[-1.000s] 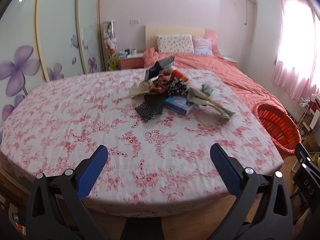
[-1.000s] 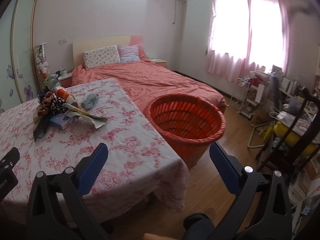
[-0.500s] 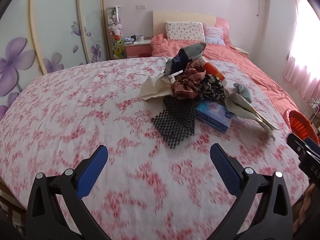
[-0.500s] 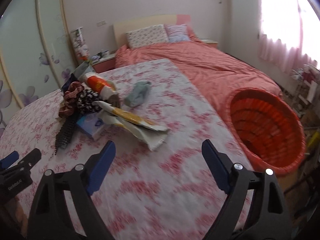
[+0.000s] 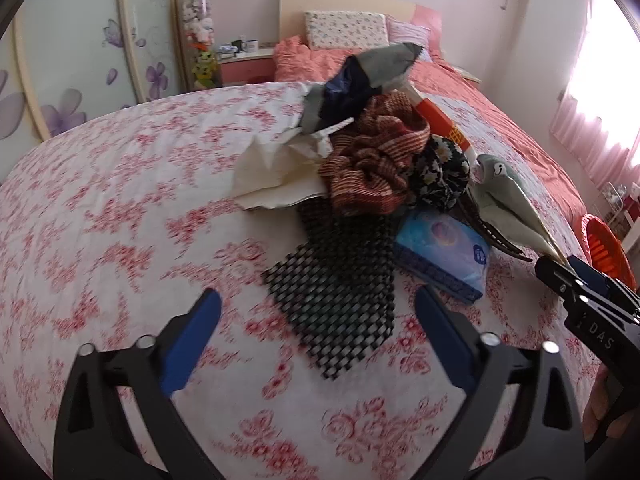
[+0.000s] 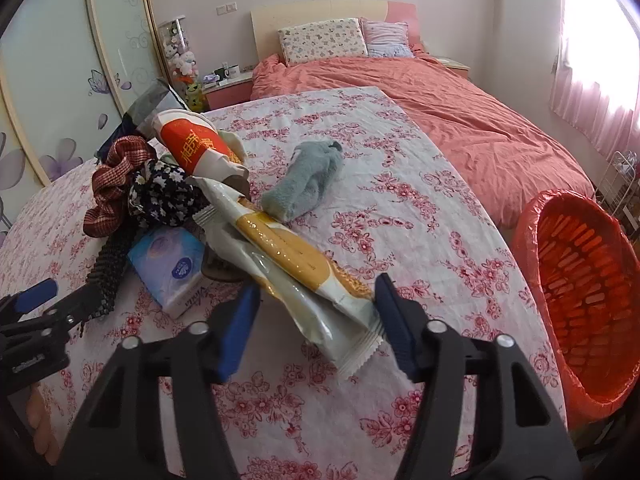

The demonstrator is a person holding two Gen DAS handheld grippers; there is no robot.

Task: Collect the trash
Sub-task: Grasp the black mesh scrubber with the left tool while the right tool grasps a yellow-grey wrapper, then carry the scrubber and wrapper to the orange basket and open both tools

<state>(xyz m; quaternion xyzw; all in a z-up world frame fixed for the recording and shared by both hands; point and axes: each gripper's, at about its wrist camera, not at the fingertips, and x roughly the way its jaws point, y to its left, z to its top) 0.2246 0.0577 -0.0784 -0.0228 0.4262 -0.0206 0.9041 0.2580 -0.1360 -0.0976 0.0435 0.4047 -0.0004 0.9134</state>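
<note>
A pile of trash lies on the floral cloth. In the left wrist view it holds a black mesh mat, a blue tissue pack, crumpled white paper and a striped red cloth. My left gripper hovers over the mat's near end, jaws wide and closing, touching nothing. In the right wrist view a yellow-and-white wrapper lies between the jaws of my right gripper. Those jaws are closing, with the pads at the wrapper's edges and no clear squeeze. An orange-and-white paper cup lies behind it.
An orange basket lined with a red bag stands on the floor off the right edge. A grey-blue fabric piece lies alone beyond the wrapper. A bed with a salmon cover is behind. A person's fingers show at the lower left.
Both grippers have moved in close to the pile and tipped down. The right jaws have narrowed around the wrapper. The left jaws have narrowed a little.
</note>
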